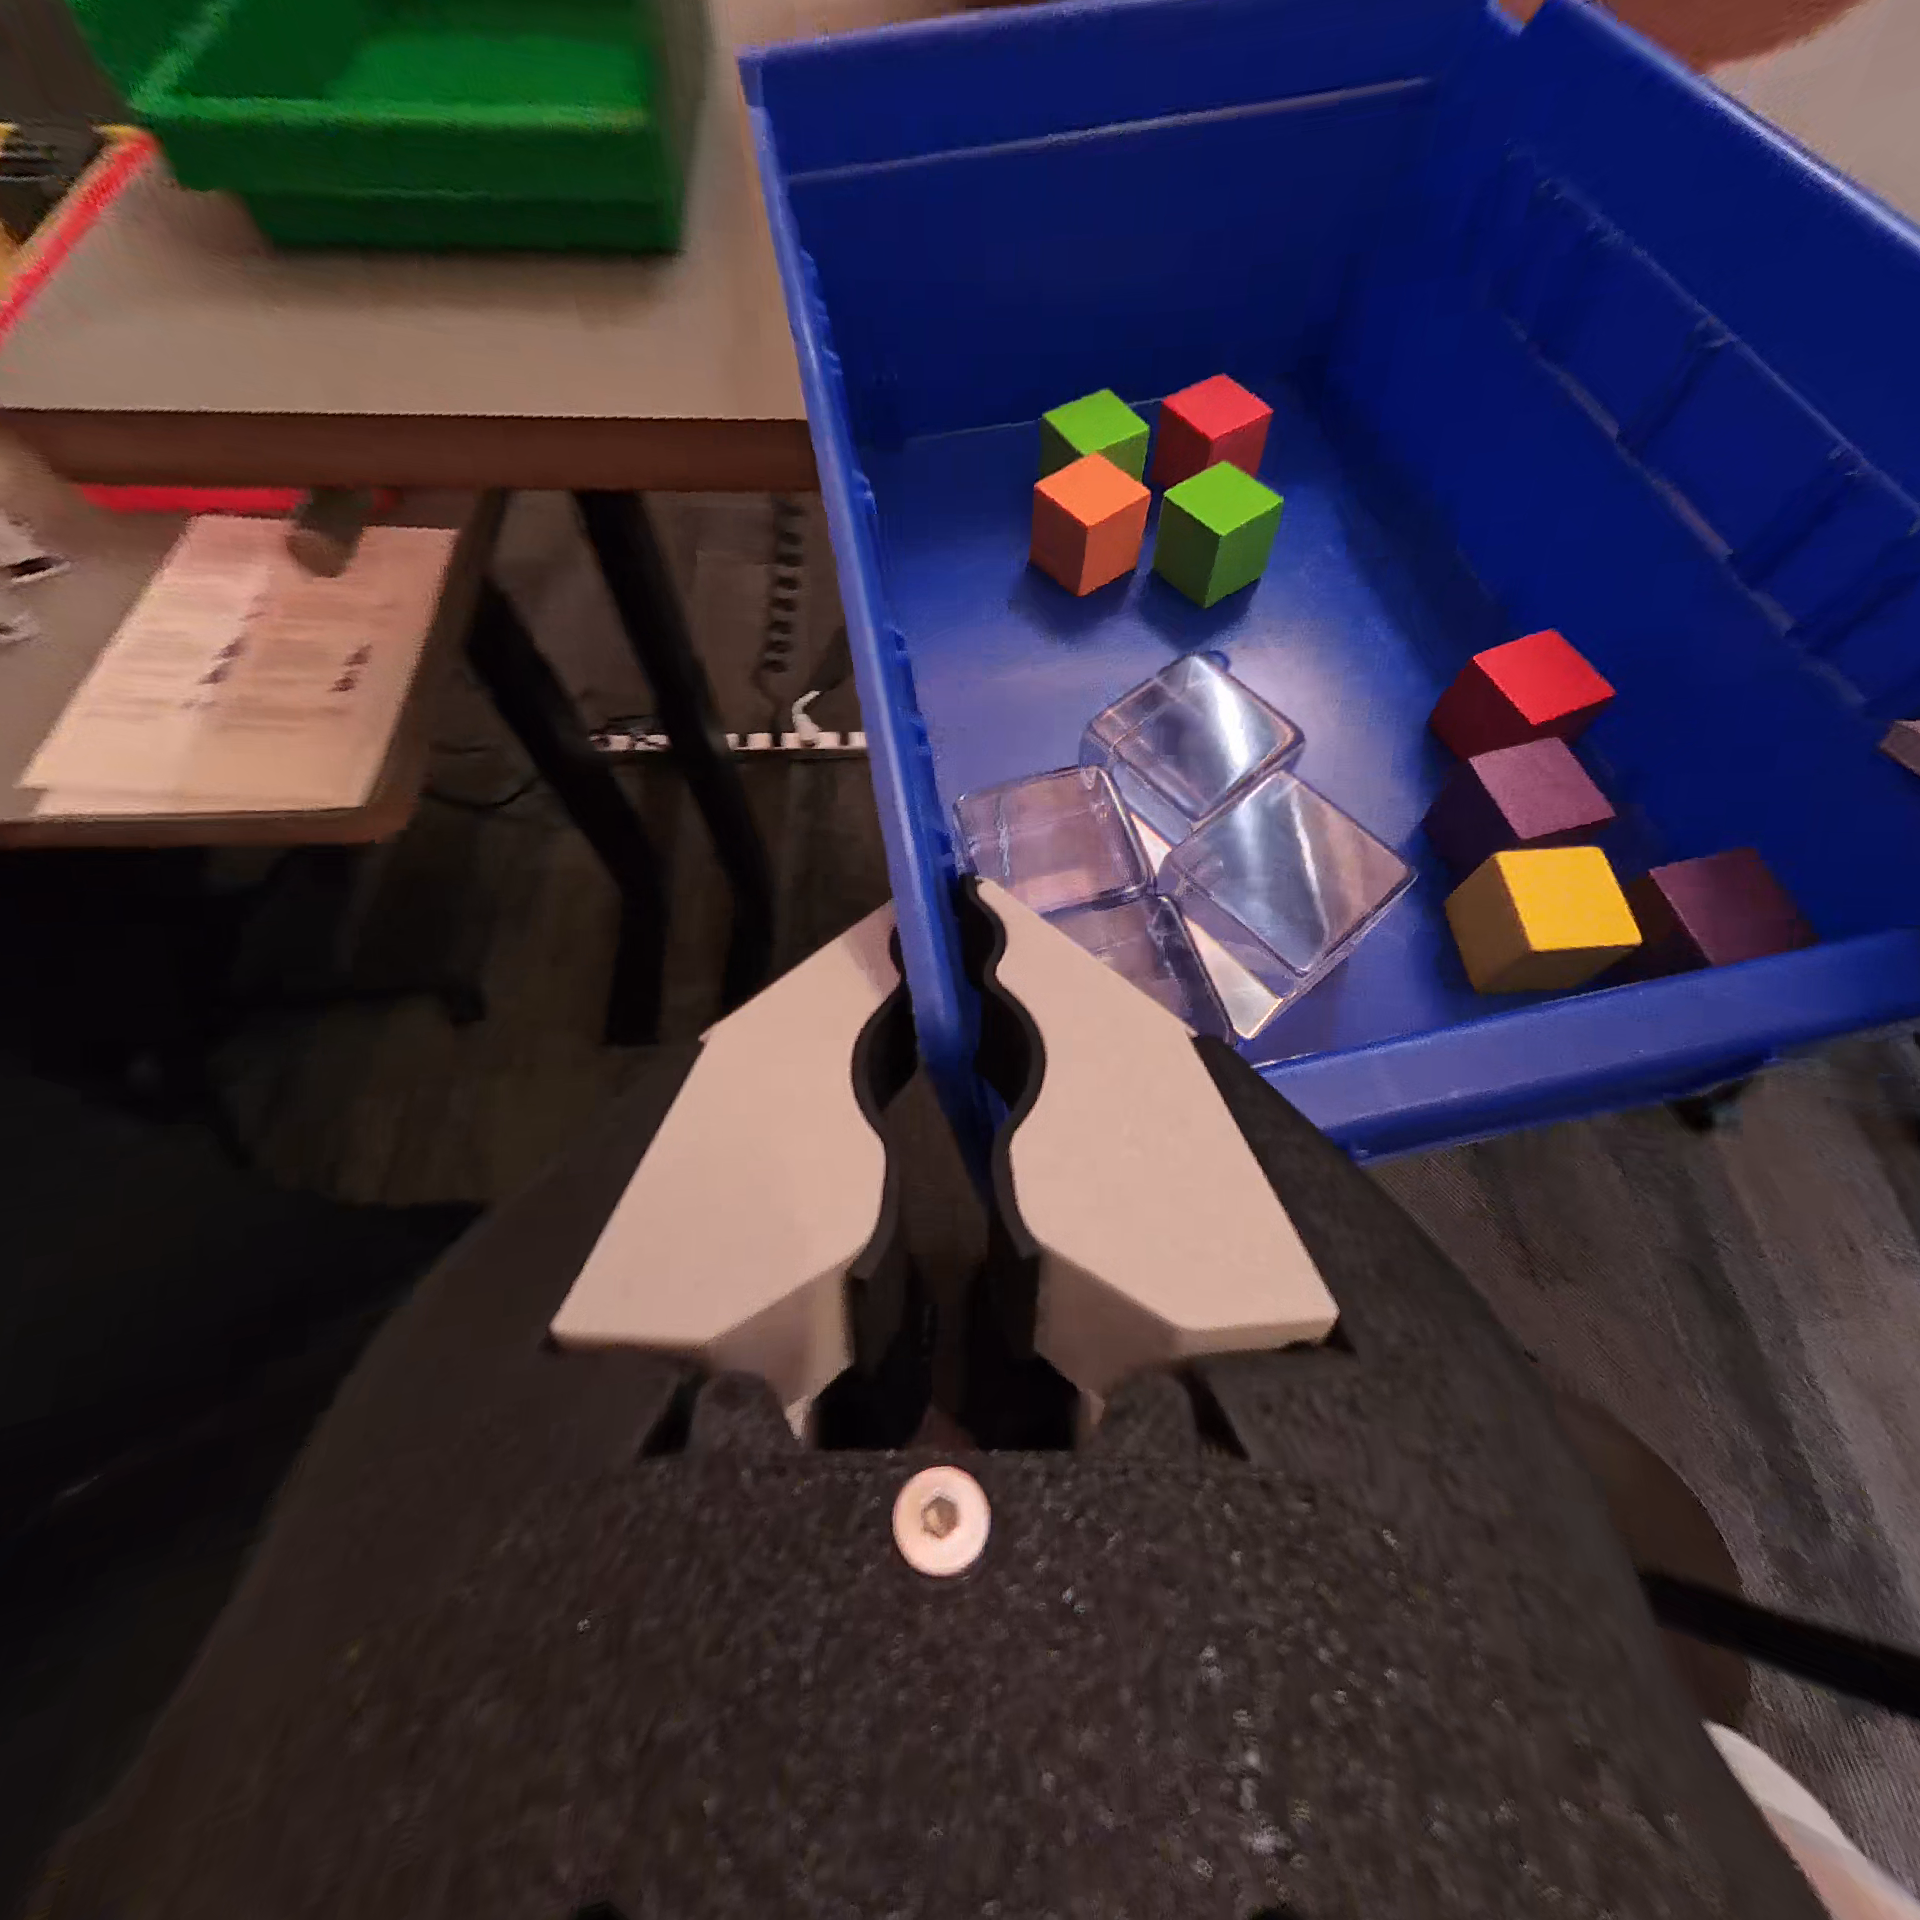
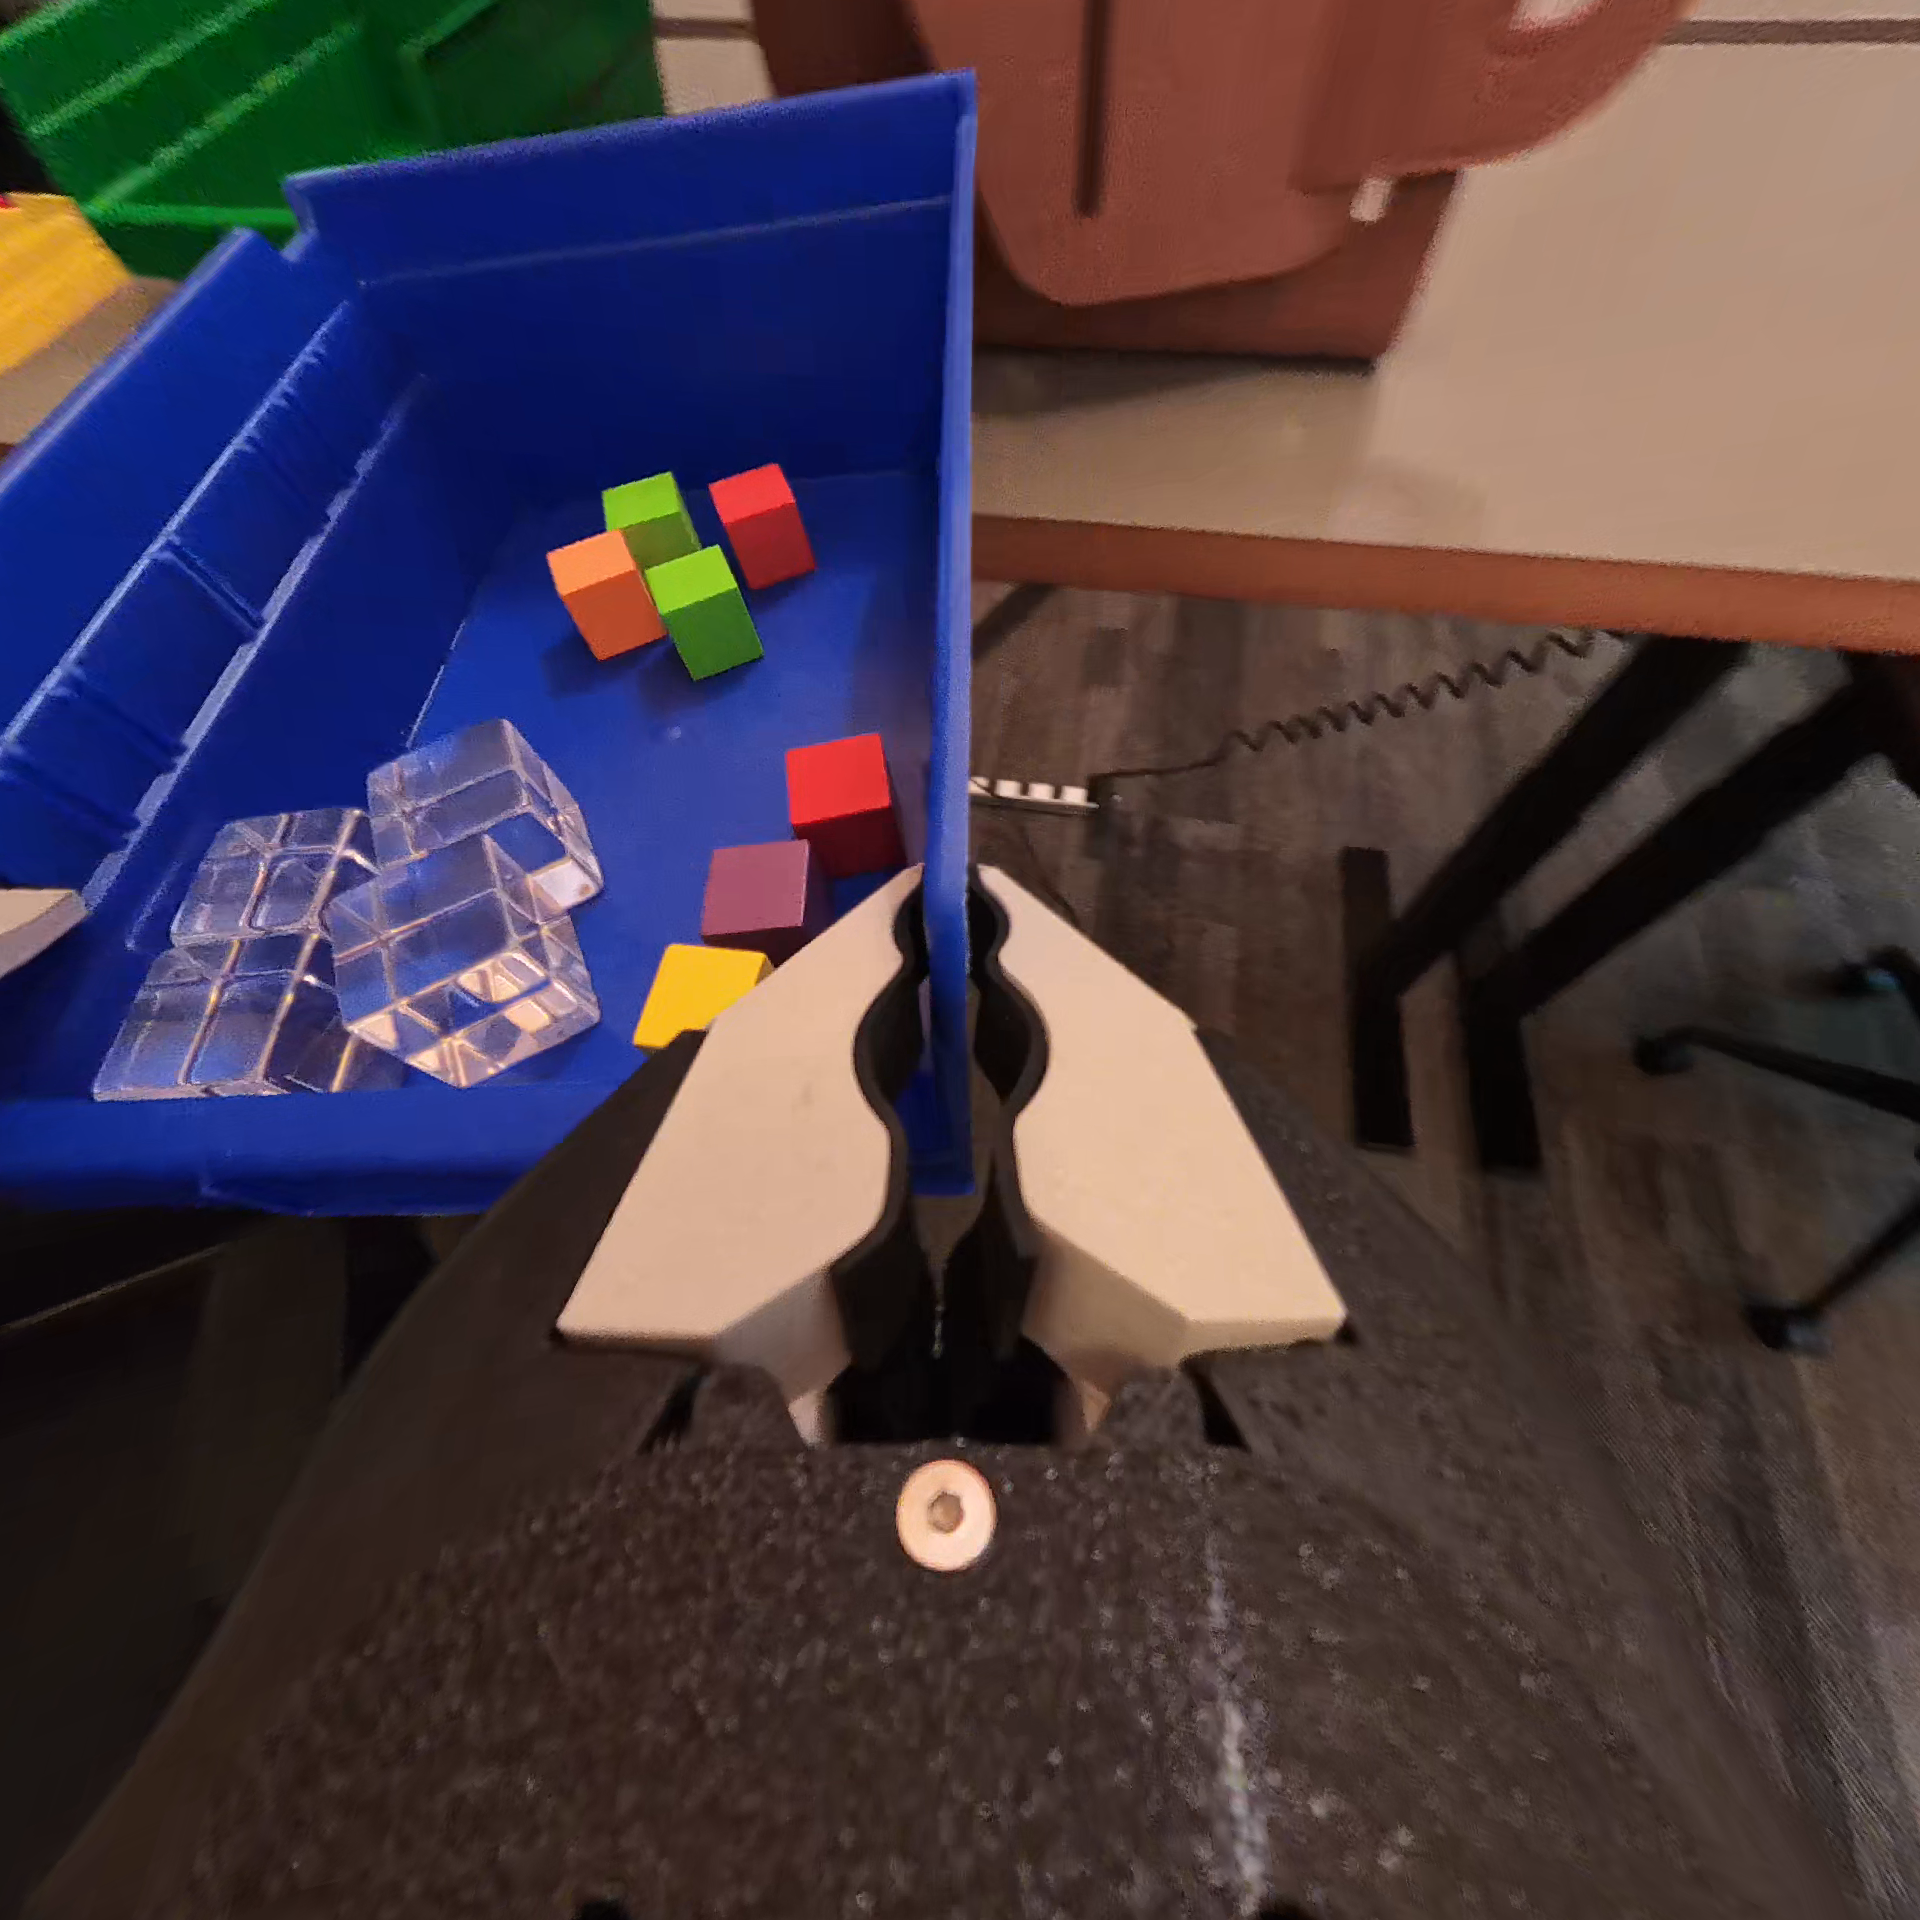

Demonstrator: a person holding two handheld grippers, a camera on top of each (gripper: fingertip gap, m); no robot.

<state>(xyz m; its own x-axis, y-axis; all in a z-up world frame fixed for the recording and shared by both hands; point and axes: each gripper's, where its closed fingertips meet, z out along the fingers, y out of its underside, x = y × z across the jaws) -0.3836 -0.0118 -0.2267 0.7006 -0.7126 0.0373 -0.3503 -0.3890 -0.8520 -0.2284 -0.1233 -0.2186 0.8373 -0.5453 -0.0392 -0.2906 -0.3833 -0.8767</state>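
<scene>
We hold a blue plastic bin [image 1: 1091,260] between us, raised off the floor, with each claw pinching one of its side walls: the left gripper [image 1: 935,914] clamps the bin's left wall near the front corner, one finger outside and one inside, and the right gripper [image 2: 948,883] clamps the right wall the same way. Inside the bin, toward the far end, we see a cluster of four small wooden cubes: an orange cube [image 1: 1089,523], two green cubes [image 1: 1218,532] and a red cube [image 1: 1211,428]. Near the front left lie several clear acrylic cubes [image 1: 1195,831], jumbled against each other and touching the inner finger of the left gripper. Along the right wall sits a second group: another red cube [image 2: 840,800], a purple cube [image 2: 756,886] and a yellow cube [image 2: 694,992], the last just beside the right gripper's inner finger; the left wrist view shows one more purple cube [image 1: 1720,906] behind the yellow one. The bin is smooth, deep blue, with ribbed slots along its long walls. Beyond it stands a light grey table [image 2: 1558,436] with a brown edge and black legs, carrying a green bin [image 1: 416,114] at far left. A coiled black cable [image 2: 1403,707] hangs beneath, above a dark carpeted floor [image 2: 1662,1455].
</scene>
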